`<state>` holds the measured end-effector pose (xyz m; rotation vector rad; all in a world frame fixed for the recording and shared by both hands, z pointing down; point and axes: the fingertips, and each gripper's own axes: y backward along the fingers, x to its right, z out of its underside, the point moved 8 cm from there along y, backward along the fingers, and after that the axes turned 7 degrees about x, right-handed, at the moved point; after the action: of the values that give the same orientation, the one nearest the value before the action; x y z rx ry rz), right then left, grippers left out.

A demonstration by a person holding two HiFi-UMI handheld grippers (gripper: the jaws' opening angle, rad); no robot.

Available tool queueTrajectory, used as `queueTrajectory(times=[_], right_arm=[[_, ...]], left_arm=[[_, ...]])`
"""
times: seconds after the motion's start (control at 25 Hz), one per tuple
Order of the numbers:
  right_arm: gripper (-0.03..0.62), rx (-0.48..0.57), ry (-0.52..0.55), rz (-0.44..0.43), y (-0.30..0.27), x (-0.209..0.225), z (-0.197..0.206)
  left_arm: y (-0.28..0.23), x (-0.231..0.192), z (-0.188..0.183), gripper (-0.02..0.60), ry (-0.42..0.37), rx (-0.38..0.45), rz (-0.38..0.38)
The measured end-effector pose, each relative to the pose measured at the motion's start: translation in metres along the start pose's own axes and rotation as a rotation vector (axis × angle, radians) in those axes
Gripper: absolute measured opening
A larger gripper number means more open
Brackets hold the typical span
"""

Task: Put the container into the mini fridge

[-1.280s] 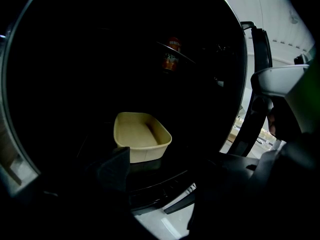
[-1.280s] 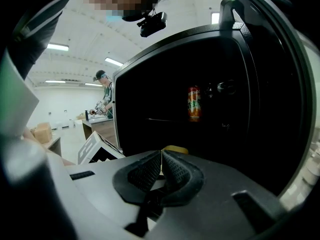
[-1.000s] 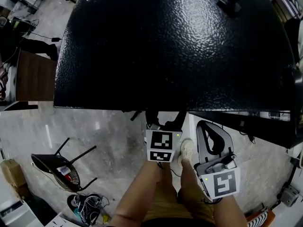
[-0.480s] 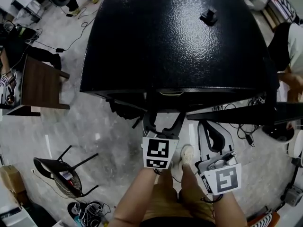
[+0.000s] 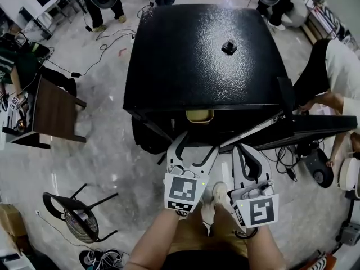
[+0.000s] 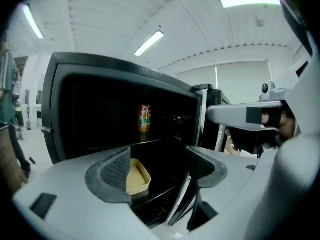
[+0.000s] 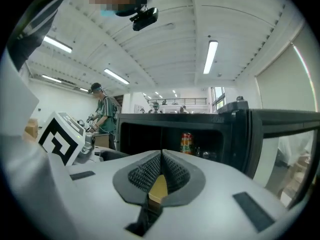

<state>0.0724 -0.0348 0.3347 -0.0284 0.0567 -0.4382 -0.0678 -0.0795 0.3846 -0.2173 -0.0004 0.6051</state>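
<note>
A: Jaws first: the left gripper (image 6: 159,166) has them spread wide and grips nothing; beyond the gap, the yellow container (image 6: 136,176) lies on the lower shelf of the mini fridge (image 6: 75,109), near the shelf's front edge; a can (image 6: 144,118) stands upright on the shelf above.

B: And the other one?

A: In the right gripper view, the right gripper (image 7: 161,171) has its jaws pressed together at the tips, empty; a sliver of the container shows through the slit below them, farther off inside the fridge; a person in a green shirt (image 7: 104,115) stands at the left.

B: How are the arms held?

A: In the head view, both bare forearms (image 5: 160,235) reach forward from the bottom edge, side by side; both grippers point at the fridge's open front, well apart from the container; the door (image 5: 304,129) hangs open to the right; the container's edge peeks out under the fridge's top.
</note>
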Motion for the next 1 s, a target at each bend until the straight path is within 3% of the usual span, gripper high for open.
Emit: queueTrajectory(times=[0.32, 0.64, 0.84, 1.0], right_arm=[[0.036, 0.069, 0.068, 0.018, 0.019, 0.008, -0.045], [0.037, 0.174, 0.065, 0.02, 0.05, 0.013, -0.087], [0.037, 0.157, 0.092, -0.022, 0.08, 0.011, -0.101], [0.037, 0.205, 0.087, -0.062, 0.107, 0.005, -0.109]], left_arm=[[0.036, 0.017, -0.061, 0.33, -0.072, 0.085, -0.035], [0.079, 0.053, -0.099, 0.33, -0.126, 0.15, -0.092], [0.108, 0.086, -0.117, 0.33, -0.141, 0.163, -0.104], [0.134, 0.111, -0.122, 0.33, -0.143, 0.186, -0.119]])
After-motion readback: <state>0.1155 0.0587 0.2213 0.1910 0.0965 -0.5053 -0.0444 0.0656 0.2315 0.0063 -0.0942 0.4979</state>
